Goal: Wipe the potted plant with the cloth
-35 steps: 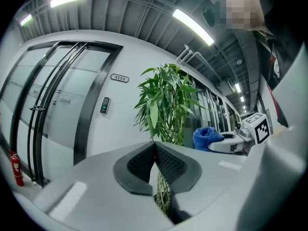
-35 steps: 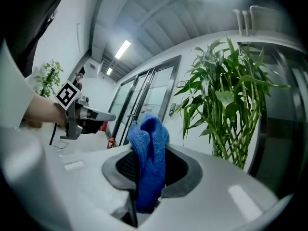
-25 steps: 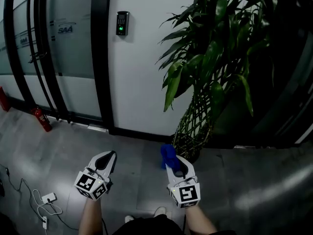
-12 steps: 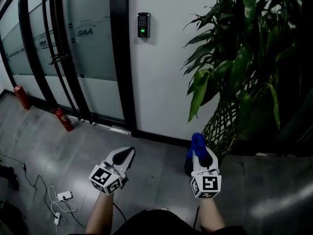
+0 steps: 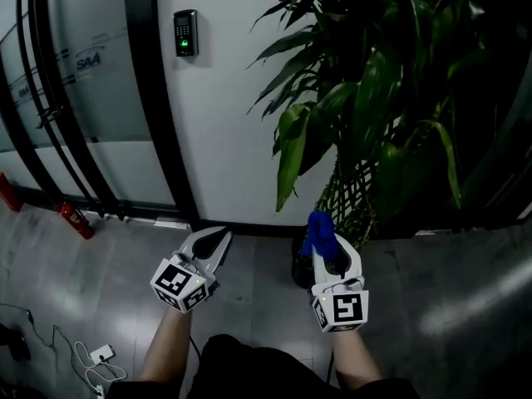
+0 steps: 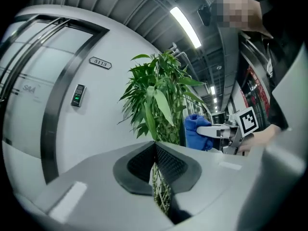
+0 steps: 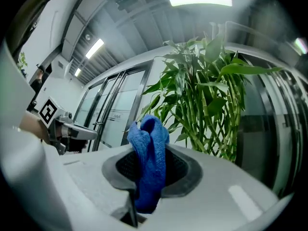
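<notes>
A tall potted plant (image 5: pixel 374 98) with long green leaves and a woven stem stands against the white wall; it also fills the right gripper view as a leafy plant (image 7: pixel 211 105) and shows in the left gripper view as the same plant (image 6: pixel 154 100). My right gripper (image 5: pixel 322 239) is shut on a blue cloth (image 5: pixel 319 229), bunched between the jaws and held low in front of the stem. The blue cloth (image 7: pixel 148 162) sticks up from the shut jaws. My left gripper (image 5: pixel 218 243) is shut with nothing in it, to the left of the pot (image 5: pixel 303 264).
A glass door with black frames (image 5: pixel 50 98) lies to the left, with a keypad (image 5: pixel 184 33) on the wall. A red fire extinguisher (image 5: pixel 73 219) stands on the grey floor; a cable and power strip (image 5: pixel 87 357) lie at the lower left.
The view has swung so the plant now sits nearer and more central. Both grippers are closer to the pot, the right one with the cloth now just before the stem.
</notes>
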Demonstrator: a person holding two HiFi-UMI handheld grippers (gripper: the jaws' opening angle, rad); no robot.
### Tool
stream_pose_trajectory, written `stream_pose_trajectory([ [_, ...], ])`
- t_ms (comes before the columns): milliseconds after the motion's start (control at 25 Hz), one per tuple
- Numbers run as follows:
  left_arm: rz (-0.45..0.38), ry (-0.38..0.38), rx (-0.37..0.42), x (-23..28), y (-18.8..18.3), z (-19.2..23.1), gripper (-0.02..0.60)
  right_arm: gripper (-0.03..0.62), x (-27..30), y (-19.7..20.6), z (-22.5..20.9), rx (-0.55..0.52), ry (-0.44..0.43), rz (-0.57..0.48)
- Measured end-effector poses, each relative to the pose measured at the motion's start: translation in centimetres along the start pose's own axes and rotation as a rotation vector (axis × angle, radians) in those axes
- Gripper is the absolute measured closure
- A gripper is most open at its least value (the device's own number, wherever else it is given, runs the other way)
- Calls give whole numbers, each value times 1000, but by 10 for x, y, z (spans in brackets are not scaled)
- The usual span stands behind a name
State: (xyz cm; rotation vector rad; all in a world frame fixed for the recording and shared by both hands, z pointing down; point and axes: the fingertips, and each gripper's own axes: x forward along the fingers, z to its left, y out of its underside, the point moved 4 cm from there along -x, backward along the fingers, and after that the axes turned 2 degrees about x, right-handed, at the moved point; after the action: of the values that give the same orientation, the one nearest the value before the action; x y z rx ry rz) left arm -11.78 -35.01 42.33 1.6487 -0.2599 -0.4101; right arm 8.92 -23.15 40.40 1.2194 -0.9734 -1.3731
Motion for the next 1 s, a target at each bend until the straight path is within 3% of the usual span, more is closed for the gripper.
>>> stream_pose_trajectory([
  [240, -42, 223, -16, 86, 5, 8, 575, 503, 16, -30, -5, -159, 109, -28],
  [400, -42, 422, 43, 148, -2, -1, 575, 503, 27, -68, -6, -245, 223, -27],
  [520, -104, 528, 60, 185, -20, 2, 575, 503, 46, -92, -8, -341, 289, 1],
  [680, -136, 669, 45, 196, -44, -2, 575, 503, 65, -109, -3, -379, 355, -33],
  [800, -132, 751, 44, 191, -44, -7, 575, 503, 65, -114, 4, -389, 408, -2],
  [1000, -132, 804, 82, 195, -59, -14, 575, 503, 69, -145, 6, -411, 450, -6],
])
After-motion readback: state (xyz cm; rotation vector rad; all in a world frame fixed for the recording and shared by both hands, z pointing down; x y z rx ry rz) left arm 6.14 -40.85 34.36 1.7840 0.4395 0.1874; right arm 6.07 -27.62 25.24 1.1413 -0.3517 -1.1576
